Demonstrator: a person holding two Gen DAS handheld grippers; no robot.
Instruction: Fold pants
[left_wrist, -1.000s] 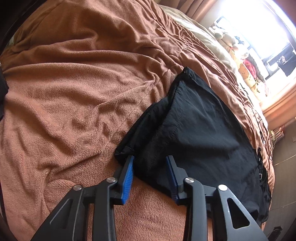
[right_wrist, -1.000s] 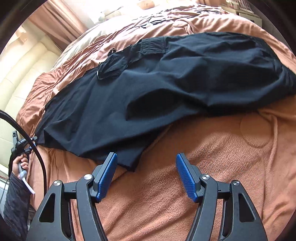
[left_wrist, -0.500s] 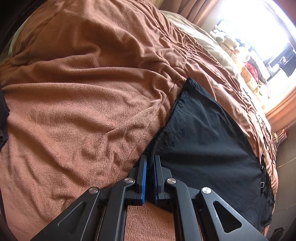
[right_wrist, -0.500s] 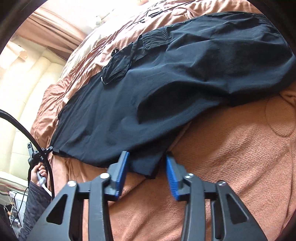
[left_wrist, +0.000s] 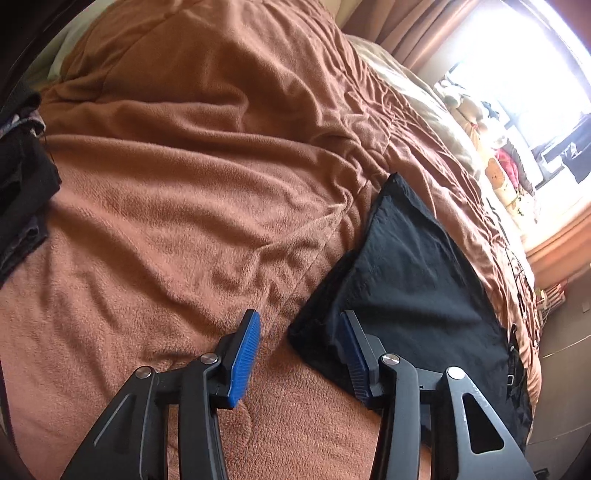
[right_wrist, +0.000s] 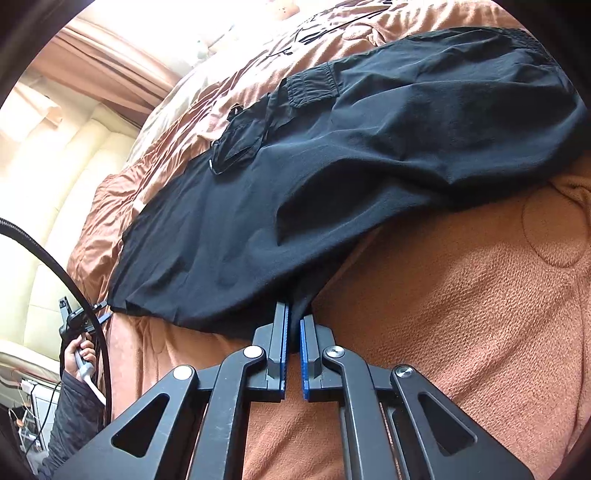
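One pair of black pants (right_wrist: 332, 177), spread flat across a brown blanket (right_wrist: 461, 314) on the bed; a cargo pocket faces up.

Two grippers. Right gripper (right_wrist: 293, 332): jaws have just been closing and now pinch the near corner of the pants, cloth bunched between the blue pads (right_wrist: 283, 343). Left gripper (left_wrist: 301, 347): jaws have just been opening and stand partly apart, gripping nothing; the pants corner (left_wrist: 314, 332) lies between them, with one pad (left_wrist: 352, 350) over the cloth and the other over bare blanket.

One hand (right_wrist: 83, 352) on the left gripper's handle. Dark clothing (left_wrist: 22, 192) at the blanket's far edge.
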